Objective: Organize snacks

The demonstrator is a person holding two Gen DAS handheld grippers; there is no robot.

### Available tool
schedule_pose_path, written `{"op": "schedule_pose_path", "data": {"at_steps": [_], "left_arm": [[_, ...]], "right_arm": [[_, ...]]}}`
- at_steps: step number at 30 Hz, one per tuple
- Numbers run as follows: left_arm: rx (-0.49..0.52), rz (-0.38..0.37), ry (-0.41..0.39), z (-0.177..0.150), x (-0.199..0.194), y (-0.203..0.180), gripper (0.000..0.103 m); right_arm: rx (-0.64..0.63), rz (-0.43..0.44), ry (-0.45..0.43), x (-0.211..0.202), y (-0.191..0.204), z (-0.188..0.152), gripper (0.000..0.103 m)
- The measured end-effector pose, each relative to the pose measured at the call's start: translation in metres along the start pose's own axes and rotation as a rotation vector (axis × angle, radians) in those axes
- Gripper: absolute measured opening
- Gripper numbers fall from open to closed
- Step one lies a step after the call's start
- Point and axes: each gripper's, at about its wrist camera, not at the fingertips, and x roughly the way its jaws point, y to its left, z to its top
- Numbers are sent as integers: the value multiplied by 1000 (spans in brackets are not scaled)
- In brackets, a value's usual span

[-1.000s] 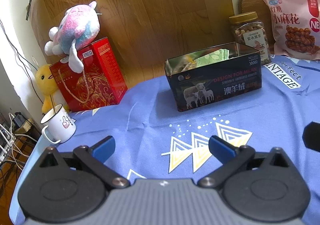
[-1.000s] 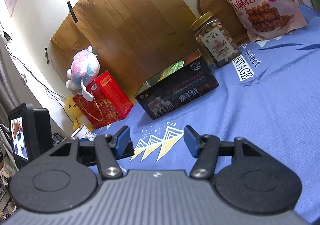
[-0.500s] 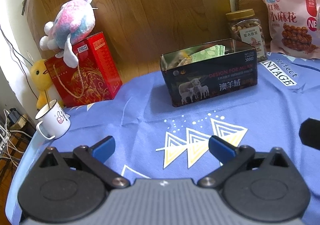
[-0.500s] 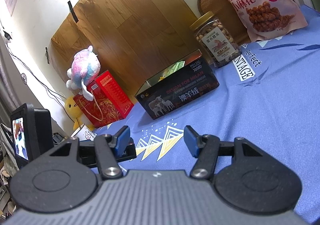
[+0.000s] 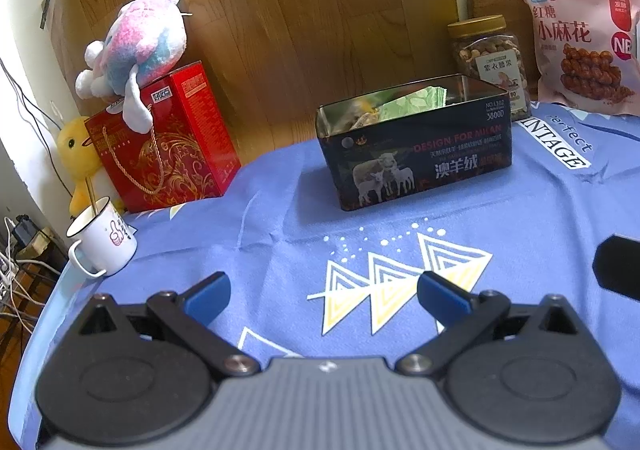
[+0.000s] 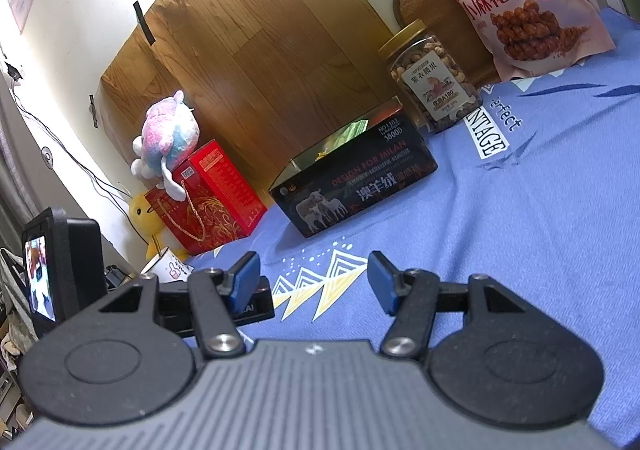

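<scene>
A dark open tin box [image 5: 420, 153] [image 6: 352, 185] with sheep on its side stands mid-table, and green and yellow packets show inside it. Behind it to the right are a nut jar with a gold lid [image 5: 490, 61] [image 6: 432, 81] and a pink bag of twisted snacks [image 5: 580, 45] [image 6: 520, 5]. My left gripper [image 5: 322, 292] is open and empty, low over the blue cloth in front of the tin. My right gripper [image 6: 312, 280] is also open and empty, hanging nearer the table's front, well short of the tin.
A red gift box [image 5: 168, 141] with a plush toy [image 5: 136, 49] on top stands at the left, beside a yellow duck toy [image 5: 76, 153]. A white mug [image 5: 102, 240] sits near the table's left edge. A wooden board [image 5: 304, 9] leans behind.
The left wrist view has shifted slightly, so the tin and red box sit a little differently in frame. Both grippers stay open and empty. The right view is unchanged.
</scene>
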Motion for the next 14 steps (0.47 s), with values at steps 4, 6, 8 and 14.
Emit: {"op": "schedule_pose_path", "data": {"at_steps": [4, 6, 8, 14], "left_arm": [[-9, -18, 8, 0, 1, 1, 103], [-20, -33, 18, 0, 2, 3, 103], [-24, -42, 18, -1, 2, 3, 103], [-34, -66, 8, 0, -1, 4, 103]], "right_arm": [[-1, 0, 1, 0, 0, 0, 62], [-2, 0, 2, 1, 0, -2, 62], [-2, 0, 1, 1, 0, -1, 62], [-3, 0, 1, 1, 0, -1, 62]]}}
